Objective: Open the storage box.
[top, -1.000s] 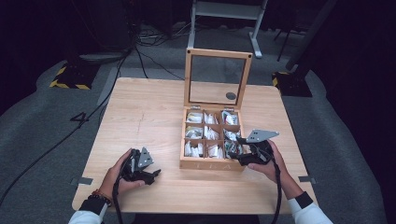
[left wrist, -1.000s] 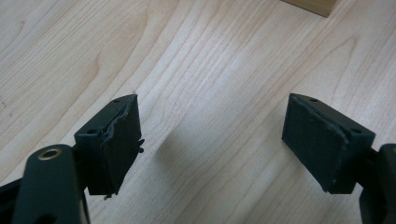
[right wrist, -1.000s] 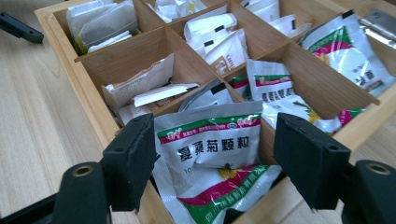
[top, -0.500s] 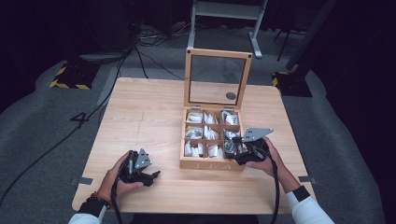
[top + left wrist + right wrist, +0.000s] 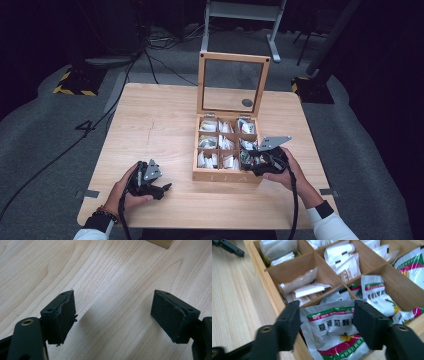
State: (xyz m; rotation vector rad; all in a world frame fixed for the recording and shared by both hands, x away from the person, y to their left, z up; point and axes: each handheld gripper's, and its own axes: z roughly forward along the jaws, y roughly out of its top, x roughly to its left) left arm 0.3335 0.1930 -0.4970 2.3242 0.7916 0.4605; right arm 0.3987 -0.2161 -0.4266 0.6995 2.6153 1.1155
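One wooden desk [image 5: 160, 120] carries one wooden tea box [image 5: 225, 175], which sits toward its right half with the glass-paned lid [image 5: 232, 82] standing upright at the far side. The box is divided into nine compartments, three rows of three, and all that can be seen hold paper sachets.

Two claws are in play, one in each of the person's hands. The left claw [image 5: 162, 189] rests low on the bare desk near the front edge, well apart from the box, with its jaws wide open and nothing between them; the left gripper view has plain wood grain under the two black pads [image 5: 62, 317].

The right claw [image 5: 325, 320] is at the box's near right corner compartment, and its jaws have just been closing. Between them lies one white sachet with green and red stripes [image 5: 332, 327], tilted up against the compartment's front wall. Whether the pads press on it yet I cannot tell. More sachets of the same printing lie beside it in the neighbouring compartment [image 5: 375, 293].
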